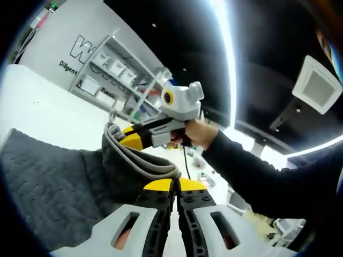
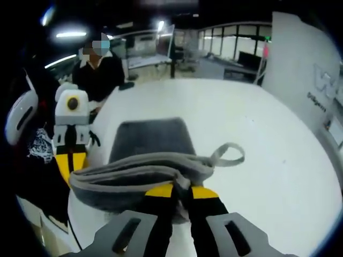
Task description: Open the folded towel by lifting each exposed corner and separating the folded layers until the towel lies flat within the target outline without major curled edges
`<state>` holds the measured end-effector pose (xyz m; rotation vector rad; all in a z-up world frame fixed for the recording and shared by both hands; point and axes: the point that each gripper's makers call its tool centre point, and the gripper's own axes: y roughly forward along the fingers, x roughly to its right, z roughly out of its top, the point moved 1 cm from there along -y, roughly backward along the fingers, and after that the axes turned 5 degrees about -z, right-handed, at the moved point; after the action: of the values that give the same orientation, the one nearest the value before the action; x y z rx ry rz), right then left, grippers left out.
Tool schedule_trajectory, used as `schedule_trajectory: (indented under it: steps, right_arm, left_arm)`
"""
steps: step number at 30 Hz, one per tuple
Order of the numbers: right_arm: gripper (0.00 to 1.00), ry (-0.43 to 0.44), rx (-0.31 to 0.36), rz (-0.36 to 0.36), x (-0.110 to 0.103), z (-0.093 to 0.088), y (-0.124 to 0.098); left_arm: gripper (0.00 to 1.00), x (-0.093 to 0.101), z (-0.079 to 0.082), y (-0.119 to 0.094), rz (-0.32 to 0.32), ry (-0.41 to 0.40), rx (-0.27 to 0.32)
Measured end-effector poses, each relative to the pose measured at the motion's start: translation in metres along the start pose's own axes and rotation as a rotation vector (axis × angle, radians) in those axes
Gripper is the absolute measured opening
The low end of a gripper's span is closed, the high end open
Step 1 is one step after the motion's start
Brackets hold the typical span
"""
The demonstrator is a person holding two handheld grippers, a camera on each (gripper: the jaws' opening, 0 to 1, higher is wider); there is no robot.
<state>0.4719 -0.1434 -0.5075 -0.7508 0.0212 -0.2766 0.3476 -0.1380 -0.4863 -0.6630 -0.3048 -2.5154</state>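
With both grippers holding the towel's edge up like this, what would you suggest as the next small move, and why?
Probably draw the left gripper and right gripper apart. Both are shut on the grey towel, lifted off the white table, and the trimmed edge sags between them with layers bunched, so spreading should separate the fold.

A broad, smooth white table [image 2: 252, 134] carries a dark grey quilted cloth towel [image 2: 153, 139], part of it resting flat on top.
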Motion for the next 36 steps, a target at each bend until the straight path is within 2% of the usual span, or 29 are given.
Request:
schedule_trajectory:
  steps: [5, 8, 14, 36]
  right_arm:
    - [0.06, 0.008, 0.021, -0.002, -0.001, -0.007, 0.002]
    - [0.06, 0.014, 0.031, -0.006, 0.0, -0.01, 0.002]
    - [0.06, 0.026, 0.048, -0.013, 0.002, -0.01, -0.004]
    - [0.06, 0.057, 0.053, -0.046, 0.0, -0.031, -0.018]
  left_arm:
    - [0.0, -0.002, -0.002, 0.003, 0.004, 0.02, -0.015]
    - [0.0, -0.005, -0.002, 0.005, 0.004, 0.004, -0.017]
    - [0.0, -0.003, -0.001, 0.007, 0.006, 0.024, -0.017]
    - [0.0, 0.007, -0.008, 0.025, -0.021, 0.041, -0.051]
